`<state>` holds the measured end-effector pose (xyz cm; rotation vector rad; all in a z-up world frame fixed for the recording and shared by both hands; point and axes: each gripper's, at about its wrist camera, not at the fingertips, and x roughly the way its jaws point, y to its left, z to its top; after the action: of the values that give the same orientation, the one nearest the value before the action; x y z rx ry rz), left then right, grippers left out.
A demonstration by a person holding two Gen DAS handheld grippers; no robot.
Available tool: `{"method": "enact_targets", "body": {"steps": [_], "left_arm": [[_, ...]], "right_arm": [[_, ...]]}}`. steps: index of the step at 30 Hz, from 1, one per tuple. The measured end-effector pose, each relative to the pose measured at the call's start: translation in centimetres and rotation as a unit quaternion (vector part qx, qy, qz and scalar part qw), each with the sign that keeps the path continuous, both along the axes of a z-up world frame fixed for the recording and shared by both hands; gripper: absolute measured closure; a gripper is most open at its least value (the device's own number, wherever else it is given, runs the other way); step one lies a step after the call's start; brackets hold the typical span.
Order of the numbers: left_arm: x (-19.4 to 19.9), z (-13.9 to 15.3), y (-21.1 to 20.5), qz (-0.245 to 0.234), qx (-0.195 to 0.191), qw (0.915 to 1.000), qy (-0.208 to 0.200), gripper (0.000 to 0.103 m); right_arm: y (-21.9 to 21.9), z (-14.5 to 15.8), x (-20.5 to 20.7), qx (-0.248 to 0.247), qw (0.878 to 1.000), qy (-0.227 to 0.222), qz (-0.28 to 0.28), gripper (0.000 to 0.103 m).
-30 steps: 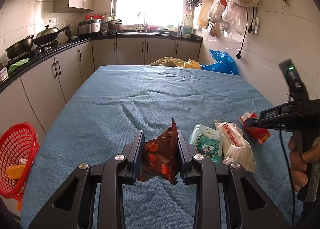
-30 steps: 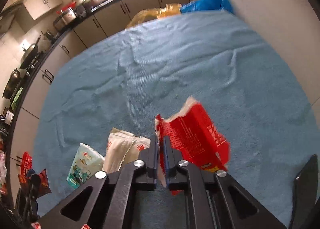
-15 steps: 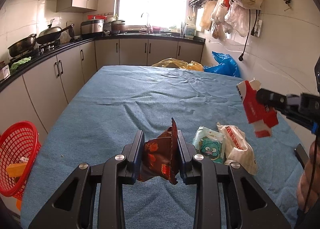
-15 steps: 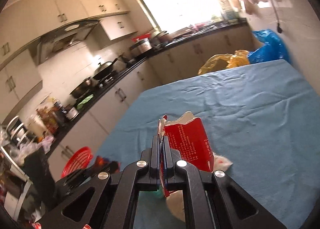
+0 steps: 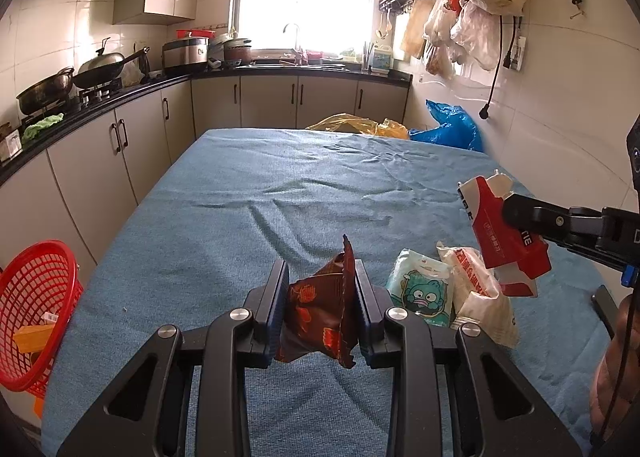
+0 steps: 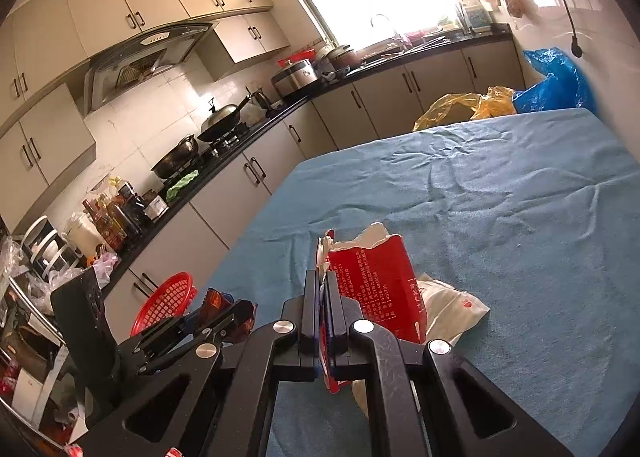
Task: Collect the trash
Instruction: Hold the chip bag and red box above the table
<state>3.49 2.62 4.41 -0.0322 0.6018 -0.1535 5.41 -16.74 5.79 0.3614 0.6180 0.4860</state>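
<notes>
Between the two black fingers of the left gripper (image 5: 320, 305) sits a dark brown snack wrapper (image 5: 320, 317), squeezed tight and held up off the blue cloth (image 5: 280, 197) that covers the table. It shows at about 6 o'clock in the left wrist view, with its torn top edge sticking straight up. Over at 3 o'clock in that view, the right gripper (image 5: 505, 213) pinches a red and white torn carton (image 5: 504, 241) in the air above the cloth. The right wrist view shows this carton (image 6: 376, 289) too, with the jaws closed almost flat on its thin torn edge and the rest of it hanging out to the right side. Two more bits of trash lie on the cloth under the carton. One is a pale packet with a green cartoon face (image 5: 422, 289), just to the right of the left gripper. The other is a white bag with red letters (image 5: 480, 293), touching the packet on its right side. A red basket (image 5: 28, 309) stands off the table edge at 9 o'clock in the left wrist view, and something yellow lies inside it. A person's hand (image 5: 614, 377) holds the right tool at 4 o'clock. Past the far end of the table, at 1 o'clock, sit a yellow bag (image 5: 360, 125) and a blue bag (image 5: 452, 129). Kitchen cupboards (image 5: 280, 101) run along the back.
</notes>
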Motion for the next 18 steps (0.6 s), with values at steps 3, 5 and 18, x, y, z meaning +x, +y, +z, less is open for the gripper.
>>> {"method": "enact_targets", "body": {"steps": [3, 5, 18], "left_arm": [[-0.01, -0.12, 0.05, 0.001, 0.0, 1.0, 0.001, 0.074], [-0.03, -0.21, 0.11, 0.001, 0.001, 1.0, 0.001, 0.074], [-0.05, -0.59, 0.48, 0.002, 0.004, 1.0, 0.003, 0.074]], "right_arm": [[0.13, 0.01, 0.0, -0.002, 1.0, -0.001, 0.003, 0.1], [0.13, -0.06, 0.0, -0.001, 1.0, -0.001, 0.006, 0.1], [0.61, -0.07, -0.18, -0.005, 1.0, -0.004, 0.017, 0.1]]}}
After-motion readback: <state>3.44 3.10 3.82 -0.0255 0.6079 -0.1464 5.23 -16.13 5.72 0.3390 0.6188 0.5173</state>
